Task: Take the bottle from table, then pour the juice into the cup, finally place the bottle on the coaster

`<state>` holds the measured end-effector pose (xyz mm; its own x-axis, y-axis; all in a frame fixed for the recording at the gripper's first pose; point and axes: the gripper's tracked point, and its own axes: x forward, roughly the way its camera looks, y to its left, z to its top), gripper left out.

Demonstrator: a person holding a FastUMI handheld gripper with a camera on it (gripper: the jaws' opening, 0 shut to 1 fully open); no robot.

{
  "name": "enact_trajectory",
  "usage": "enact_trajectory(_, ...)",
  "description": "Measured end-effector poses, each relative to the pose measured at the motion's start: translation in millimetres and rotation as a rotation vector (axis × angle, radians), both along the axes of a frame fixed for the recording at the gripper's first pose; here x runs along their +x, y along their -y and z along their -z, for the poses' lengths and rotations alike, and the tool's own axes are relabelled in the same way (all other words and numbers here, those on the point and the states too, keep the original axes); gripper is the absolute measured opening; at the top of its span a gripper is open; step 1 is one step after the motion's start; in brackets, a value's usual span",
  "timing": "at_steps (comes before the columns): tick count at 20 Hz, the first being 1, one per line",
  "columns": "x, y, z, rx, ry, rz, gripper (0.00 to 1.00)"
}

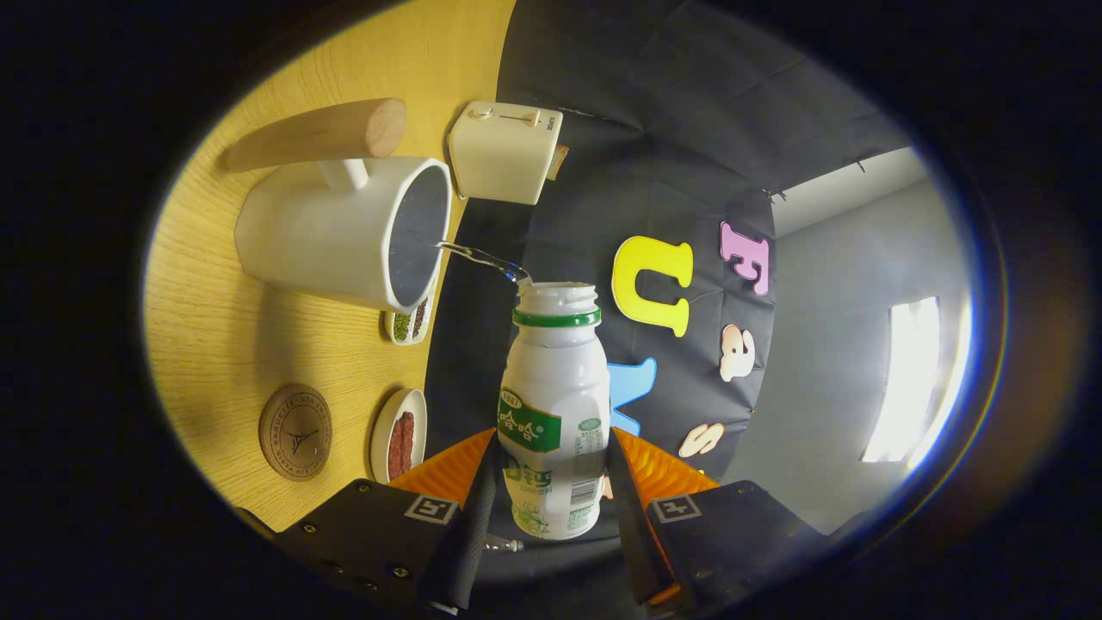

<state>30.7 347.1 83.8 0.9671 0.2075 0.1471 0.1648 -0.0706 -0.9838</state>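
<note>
My gripper (551,469) is shut on a small white bottle (554,387) with a green band under its open mouth; both orange fingers (448,469) press on its sides. The whole view is rolled sideways, so the bottle is tipped toward the cup. A thin clear stream (482,257) runs from the bottle's mouth into the white cup (340,231), which has a wooden handle (318,136) and stands on the wooden table (207,327). The round brown coaster (295,431) lies on the table, nearer the fingers than the cup.
A cream toaster-like box (504,151) stands beyond the cup near the table's edge. Two small dishes sit at that edge: one with red contents (399,435) beside the coaster, one with green and dark contents (409,323) under the cup's rim.
</note>
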Motion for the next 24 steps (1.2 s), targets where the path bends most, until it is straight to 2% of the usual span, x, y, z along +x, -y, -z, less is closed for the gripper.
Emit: enact_trajectory(24, 0, -2, -12, -0.058, 0.048, 0.004, 0.67)
